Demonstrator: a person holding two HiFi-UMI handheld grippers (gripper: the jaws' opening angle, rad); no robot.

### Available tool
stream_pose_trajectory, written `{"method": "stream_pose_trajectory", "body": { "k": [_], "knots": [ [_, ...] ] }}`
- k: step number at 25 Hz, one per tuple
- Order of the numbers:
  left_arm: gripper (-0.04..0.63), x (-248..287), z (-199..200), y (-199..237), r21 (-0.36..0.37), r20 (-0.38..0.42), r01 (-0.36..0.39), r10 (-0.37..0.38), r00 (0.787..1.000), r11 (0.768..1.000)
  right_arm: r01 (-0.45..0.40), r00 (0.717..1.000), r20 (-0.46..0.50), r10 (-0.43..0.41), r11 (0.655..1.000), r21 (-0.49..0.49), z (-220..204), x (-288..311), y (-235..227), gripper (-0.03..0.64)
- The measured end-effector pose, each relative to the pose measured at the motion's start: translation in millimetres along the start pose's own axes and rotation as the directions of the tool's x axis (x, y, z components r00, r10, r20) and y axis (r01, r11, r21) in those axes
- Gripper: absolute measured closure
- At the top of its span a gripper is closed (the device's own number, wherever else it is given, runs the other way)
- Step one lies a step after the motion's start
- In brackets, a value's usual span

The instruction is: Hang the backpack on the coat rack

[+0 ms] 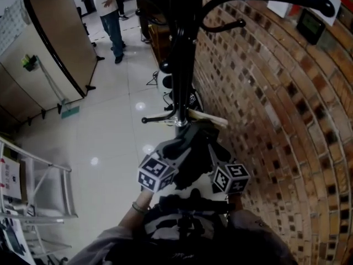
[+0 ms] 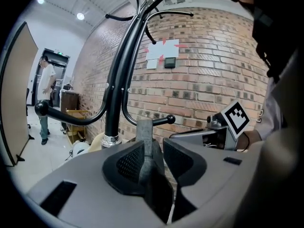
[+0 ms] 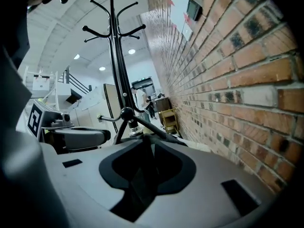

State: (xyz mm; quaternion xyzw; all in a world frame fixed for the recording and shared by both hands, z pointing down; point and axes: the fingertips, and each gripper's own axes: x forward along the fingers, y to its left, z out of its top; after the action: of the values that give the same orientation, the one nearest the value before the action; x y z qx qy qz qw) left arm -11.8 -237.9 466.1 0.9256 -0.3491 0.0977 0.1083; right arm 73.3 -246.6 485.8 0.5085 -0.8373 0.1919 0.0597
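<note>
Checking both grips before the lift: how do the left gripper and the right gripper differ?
The left gripper pinches a grey strap that sticks up above its jaws; the right gripper pinches a dark strap that sits low between them. In the head view the right gripper is nearer the brick wall than the left gripper. Both point at the coat rack.
</note>
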Motion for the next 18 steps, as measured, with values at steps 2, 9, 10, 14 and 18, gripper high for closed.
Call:
{"method": "stream_pose_trajectory", "body": {
  "k": [2, 9, 10, 14, 18],
  "knots": [
    [0.529, -3, 1, -2, 0.009, 0.008, 0.004, -0.004, 1.0, 1.0, 0.028, 0.999, 0.027, -0.028, 1.0, 0.012, 1, -8, 3, 0.57],
    [0.583, -9, 5, 1, -0.008, 0.025, 0.031, -0.03, 0.999, 0.999, 0.068, 0.992, 0.1, -0.071, 0.997, 0.037, 13, -23, 16, 0.607],
    [0.586, -9, 6, 2, -0.01, 0.026, 0.031, -0.031, 0.999, 0.999, 0.07, 0.992, 0.107, -0.073, 0.997, 0.038, 15, -24, 18, 0.609],
    [0.595, -10, 8, 0, -0.007, 0.021, 0.041, -0.041, 0.999, 0.999, 0.073, 0.989, 0.124, -0.078, 0.996, 0.049, 18, -29, 24, 0.609],
    [0.595, -12, 10, -1, -0.009, 0.025, 0.044, -0.044, 0.999, 0.999, 0.073, 0.988, 0.132, -0.079, 0.996, 0.049, 19, -30, 31, 0.609]
  ]
}}
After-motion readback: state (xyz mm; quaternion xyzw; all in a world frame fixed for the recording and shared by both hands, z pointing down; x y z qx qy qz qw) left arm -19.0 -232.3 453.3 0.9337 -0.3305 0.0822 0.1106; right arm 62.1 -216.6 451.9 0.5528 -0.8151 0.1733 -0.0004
